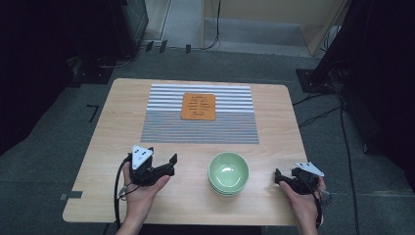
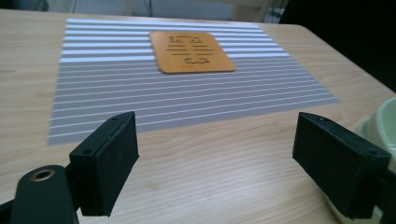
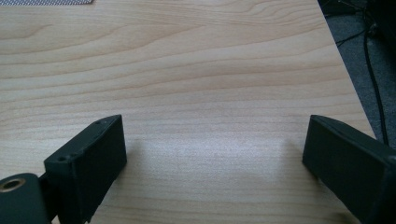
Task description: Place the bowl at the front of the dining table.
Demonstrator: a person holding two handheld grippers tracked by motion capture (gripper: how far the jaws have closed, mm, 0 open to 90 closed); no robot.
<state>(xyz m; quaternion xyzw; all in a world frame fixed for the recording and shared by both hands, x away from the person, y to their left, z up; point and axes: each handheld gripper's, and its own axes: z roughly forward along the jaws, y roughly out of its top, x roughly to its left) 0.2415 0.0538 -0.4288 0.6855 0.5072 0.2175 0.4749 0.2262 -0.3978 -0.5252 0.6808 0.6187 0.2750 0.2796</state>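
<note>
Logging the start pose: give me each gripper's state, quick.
Left gripper: open, holding nothing, beside the green bowls.
Right gripper: open, holding nothing, over bare table.

The high view is looking forward and down over the whole table point(image 1: 274, 196). The left gripper view is sitting low, facing the striped mat point(image 2: 187, 102) and orange coaster point(image 2: 191, 51), shared with overhead. The right gripper view is hovering close above bare wood.

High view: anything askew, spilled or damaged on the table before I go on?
Nothing stands out. The green bowls sit stacked upright, the orange coaster lies flat on the striped mat, and the left gripper and right gripper are open, holding nothing.
</note>
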